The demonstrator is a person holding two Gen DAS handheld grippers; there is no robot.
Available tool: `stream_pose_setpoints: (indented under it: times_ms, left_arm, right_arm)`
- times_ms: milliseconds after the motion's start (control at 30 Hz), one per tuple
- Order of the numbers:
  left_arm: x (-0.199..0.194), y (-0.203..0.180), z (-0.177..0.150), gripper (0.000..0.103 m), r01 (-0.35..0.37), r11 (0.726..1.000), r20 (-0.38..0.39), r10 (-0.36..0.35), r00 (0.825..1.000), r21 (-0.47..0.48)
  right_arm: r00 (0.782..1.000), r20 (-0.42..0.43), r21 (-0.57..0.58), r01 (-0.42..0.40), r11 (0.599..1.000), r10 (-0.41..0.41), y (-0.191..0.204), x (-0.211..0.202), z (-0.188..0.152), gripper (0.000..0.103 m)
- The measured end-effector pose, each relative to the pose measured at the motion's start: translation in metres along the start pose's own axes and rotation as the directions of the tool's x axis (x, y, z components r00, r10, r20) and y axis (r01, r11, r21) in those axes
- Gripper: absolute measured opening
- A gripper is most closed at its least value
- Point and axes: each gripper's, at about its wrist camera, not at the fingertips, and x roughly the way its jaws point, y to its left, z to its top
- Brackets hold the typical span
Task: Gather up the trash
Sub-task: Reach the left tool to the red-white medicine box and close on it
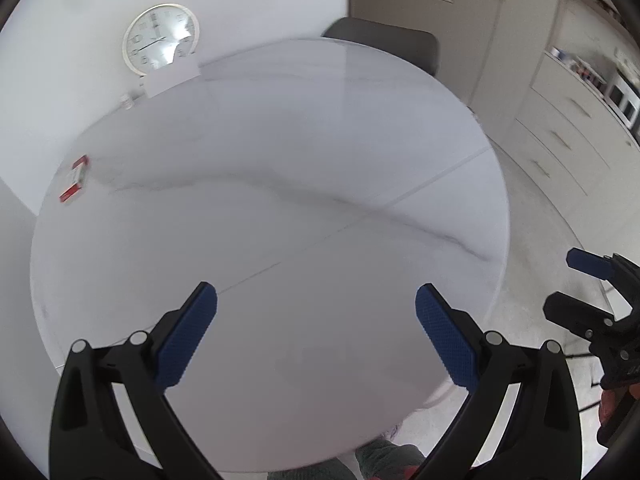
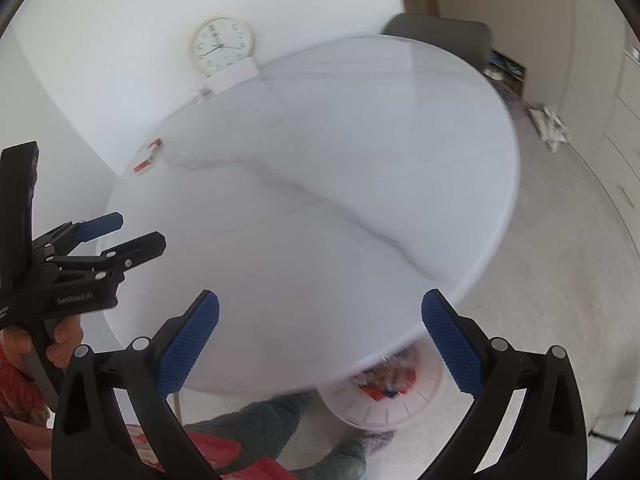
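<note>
Both tongs stand wide apart with nothing between their blue pads: the left tongs hang over the near part of the round white bench, and the right tongs hang over its near right edge, each angled down at the top. From the right wrist view the left tongs show at the side, spread open too, with a hand wrapped round the grip and a red patterned sleeve behind it. The bench top is pale marble with grey veins and a thin seam running across it, and most of it is bare. Near its far left edge lies a small red and white packet, well apart from both tongs. At the far rim a white card stands in front of a round wall clock that leans against the white wall, with a small white object just beside the card. Under the near right edge of the bench sits a white bin holding colourful wrappers, partly hidden by the top. A grey chair is drawn up at the far side. Beige cabinets and drawers line the right wall, and crumpled white stuff lies on the speckled floor.
</note>
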Motion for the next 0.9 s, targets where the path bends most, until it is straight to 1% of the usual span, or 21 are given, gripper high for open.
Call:
stream_pose_setpoints:
  times_ms: [67, 133, 233, 300, 367, 400, 500, 567, 667, 700, 733, 833, 900]
  left_arm:
    - [0.007, 0.044, 0.013, 0.095, -0.042, 0.997, -0.001, 0.042, 0.999, -0.059]
    - [0.013, 0.090, 0.026, 0.095, -0.069, 0.992, 0.003, 0.069, 0.998, -0.109]
    - [0.032, 0.169, 0.047, 0.095, -0.119, 0.978, -0.002, 0.120, 0.993, -0.173]
    - [0.049, 0.222, 0.064, 0.095, -0.148, 0.965, -0.027, 0.146, 0.989, -0.215]
    - [0.076, 0.287, 0.084, 0.095, -0.159, 0.948, -0.064, 0.147, 0.987, -0.277]
    - [0.085, 0.315, 0.088, 0.095, -0.165, 0.939, -0.078, 0.148, 0.986, -0.303]
    - [0.128, 0.406, 0.110, 0.095, -0.229, 0.900, -0.119, 0.198, 0.973, -0.372]
    - [0.152, 0.457, 0.120, 0.095, -0.258, 0.881, -0.143, 0.218, 0.965, -0.397]
    - [0.195, 0.517, 0.135, 0.095, -0.283, 0.869, -0.180, 0.227, 0.957, -0.406]
    - [0.210, 0.531, 0.140, 0.095, -0.278, 0.869, -0.190, 0.217, 0.958, -0.409]
    - [0.223, 0.546, 0.144, 0.095, -0.260, 0.872, -0.195, 0.194, 0.962, -0.416]
    - [0.263, 0.578, 0.156, 0.095, -0.232, 0.865, -0.227, 0.142, 0.964, -0.446]
    - [0.283, 0.594, 0.162, 0.095, -0.237, 0.860, -0.244, 0.136, 0.960, -0.452]
  right_arm:
    - [1.000, -0.001, -0.037, -0.027, 0.999, 0.027, 0.027, 0.018, 0.025, 0.100]
    - [0.999, 0.002, -0.073, -0.043, 0.996, 0.043, 0.055, 0.035, 0.049, 0.100]
    - [0.998, -0.002, -0.109, -0.069, 0.992, 0.069, 0.101, 0.067, 0.087, 0.100]
    - [0.996, -0.013, -0.114, -0.088, 0.990, 0.087, 0.131, 0.091, 0.110, 0.100]
    - [0.994, -0.025, -0.113, -0.106, 0.988, 0.104, 0.157, 0.114, 0.131, 0.100]
    - [0.994, -0.034, -0.114, -0.111, 0.987, 0.108, 0.171, 0.127, 0.143, 0.100]
    - [0.993, -0.058, -0.136, -0.111, 0.984, 0.104, 0.207, 0.160, 0.170, 0.100]
    - [0.991, -0.085, -0.153, -0.119, 0.981, 0.107, 0.233, 0.187, 0.190, 0.100]
    - [0.985, -0.127, -0.184, -0.139, 0.973, 0.117, 0.265, 0.220, 0.210, 0.100]
    - [0.983, -0.140, -0.197, -0.143, 0.970, 0.117, 0.275, 0.231, 0.215, 0.100]
    - [0.982, -0.151, -0.207, -0.146, 0.967, 0.115, 0.282, 0.240, 0.218, 0.100]
    - [0.978, -0.185, -0.240, -0.142, 0.960, 0.098, 0.298, 0.264, 0.222, 0.100]
    - [0.973, -0.209, -0.249, -0.145, 0.958, 0.093, 0.303, 0.278, 0.221, 0.100]
